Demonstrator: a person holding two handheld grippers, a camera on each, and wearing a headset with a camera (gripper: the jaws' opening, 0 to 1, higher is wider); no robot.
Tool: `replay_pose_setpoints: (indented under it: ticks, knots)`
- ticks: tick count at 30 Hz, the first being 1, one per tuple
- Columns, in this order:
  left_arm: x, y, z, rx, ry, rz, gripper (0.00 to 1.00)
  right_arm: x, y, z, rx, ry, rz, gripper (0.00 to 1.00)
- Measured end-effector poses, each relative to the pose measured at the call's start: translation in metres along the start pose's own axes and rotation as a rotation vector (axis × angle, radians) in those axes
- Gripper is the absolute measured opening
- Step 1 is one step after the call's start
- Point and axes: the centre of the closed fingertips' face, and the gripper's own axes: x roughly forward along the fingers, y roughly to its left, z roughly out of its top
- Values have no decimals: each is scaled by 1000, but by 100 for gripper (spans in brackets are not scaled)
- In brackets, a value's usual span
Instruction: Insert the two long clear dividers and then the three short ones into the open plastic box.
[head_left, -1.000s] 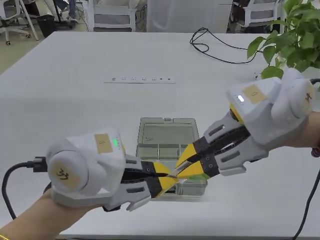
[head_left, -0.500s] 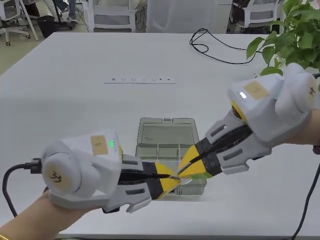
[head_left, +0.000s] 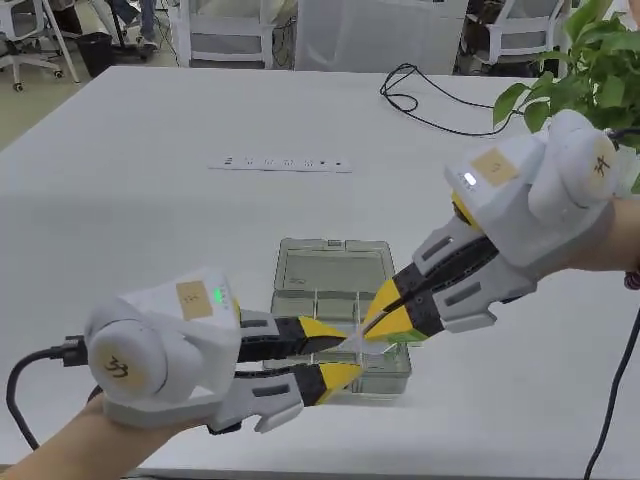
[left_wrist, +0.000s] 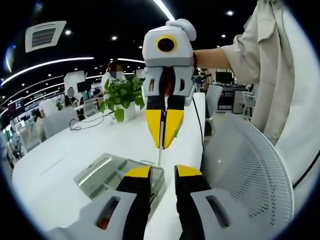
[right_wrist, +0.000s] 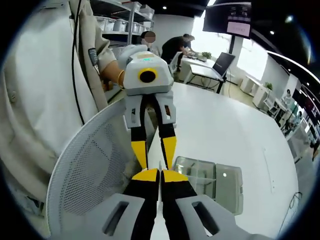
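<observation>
Now clear divider (left_wrist: 160, 152) in right gripper (head_left: 371, 325)

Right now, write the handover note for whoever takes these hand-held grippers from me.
Left hand-held gripper: open, holding nothing, its tips facing the right one over the box's near end.
Right hand-held gripper: shut on a thin clear divider, held above the box.
Open plastic box: on the white table, lid folded back on the far side.
Done: partitions already show inside the box; I cannot count them.
Left: probably seat the held divider, then any that remain.
</observation>
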Motion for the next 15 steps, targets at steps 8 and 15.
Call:
replay_pose_setpoints:
  ticks: [8,15]
  knots:
    - [-4,12,1,-69,-44,59,29,-1,-23,-16,29,117,-40,2]
    - [-9,24,-2,-122,-61,112,39,3,-36,-32,85,222,-53,2]
